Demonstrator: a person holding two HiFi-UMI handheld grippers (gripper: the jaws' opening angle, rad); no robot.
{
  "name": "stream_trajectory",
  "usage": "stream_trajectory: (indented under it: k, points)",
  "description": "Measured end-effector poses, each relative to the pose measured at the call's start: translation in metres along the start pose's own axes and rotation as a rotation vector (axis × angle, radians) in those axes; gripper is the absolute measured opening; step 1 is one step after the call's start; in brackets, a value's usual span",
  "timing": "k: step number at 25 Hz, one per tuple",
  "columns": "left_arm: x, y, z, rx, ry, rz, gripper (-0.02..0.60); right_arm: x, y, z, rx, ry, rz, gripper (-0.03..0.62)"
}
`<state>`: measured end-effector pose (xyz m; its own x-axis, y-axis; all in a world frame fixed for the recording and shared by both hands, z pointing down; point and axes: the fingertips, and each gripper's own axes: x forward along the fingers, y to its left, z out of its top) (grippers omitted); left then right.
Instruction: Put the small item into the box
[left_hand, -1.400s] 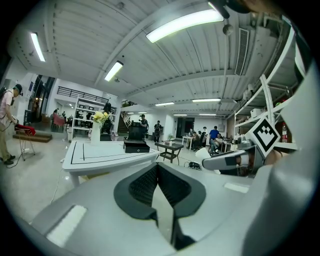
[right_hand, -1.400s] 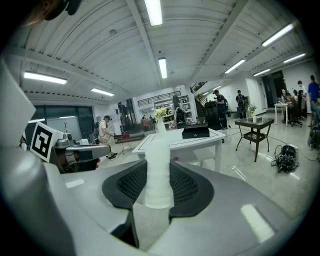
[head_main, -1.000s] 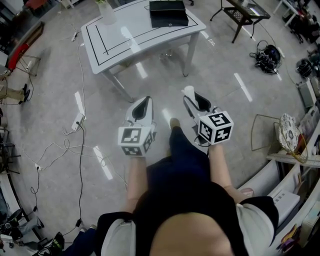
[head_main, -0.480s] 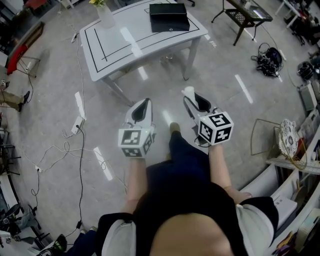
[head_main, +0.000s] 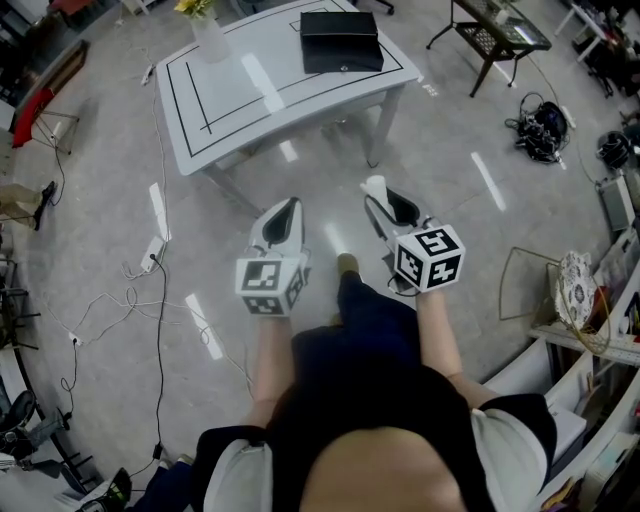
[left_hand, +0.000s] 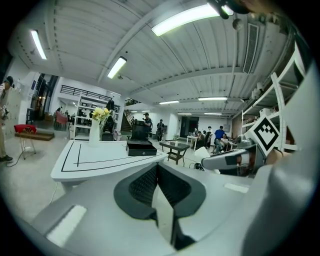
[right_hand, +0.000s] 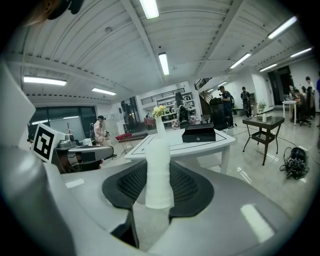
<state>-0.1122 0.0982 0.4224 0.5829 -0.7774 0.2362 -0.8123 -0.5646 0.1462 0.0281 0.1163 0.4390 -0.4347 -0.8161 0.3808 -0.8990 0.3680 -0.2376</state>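
The person holds both forearms out ahead of the body, side by side and apart, each gripper pointing a little below level toward the far white table (head_main: 230, 110). The left gripper (head_main: 284, 206) has its jaws brought together at the tips with nothing between them. The right gripper (head_main: 384, 203) has its jaws partly apart and pressed on the small item (right_hand: 159, 172), a white, roll-like piece standing upright between the pads and rising past their tips. The black box (head_main: 341, 41) lies with its lid down at the table's far right end, well apart from both grippers. A vase of flowers (head_main: 209, 30) stands at the far left of the table.
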Motion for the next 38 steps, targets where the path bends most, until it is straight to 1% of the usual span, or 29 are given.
stream_trajectory:
  k: [11, 24, 32, 38]
  points:
    - [0.05, 0.013, 0.011, -0.002, -0.002, 0.006, 0.011, 0.035, -0.035, 0.023, -0.013, -0.005, 0.016, 0.138]
    - [0.103, 0.029, 0.028, 0.0, -0.007, 0.02, 0.011, 0.076, -0.066, 0.045, -0.031, 0.012, 0.048, 0.138]
    - [0.124, 0.039, 0.033, -0.008, -0.014, 0.051, 0.011, 0.098, -0.075, 0.056, -0.059, 0.018, 0.095, 0.138]
    - [0.133, 0.046, 0.033, -0.01, -0.019, 0.079, 0.011, 0.109, -0.084, 0.061, -0.065, 0.018, 0.11, 0.138]
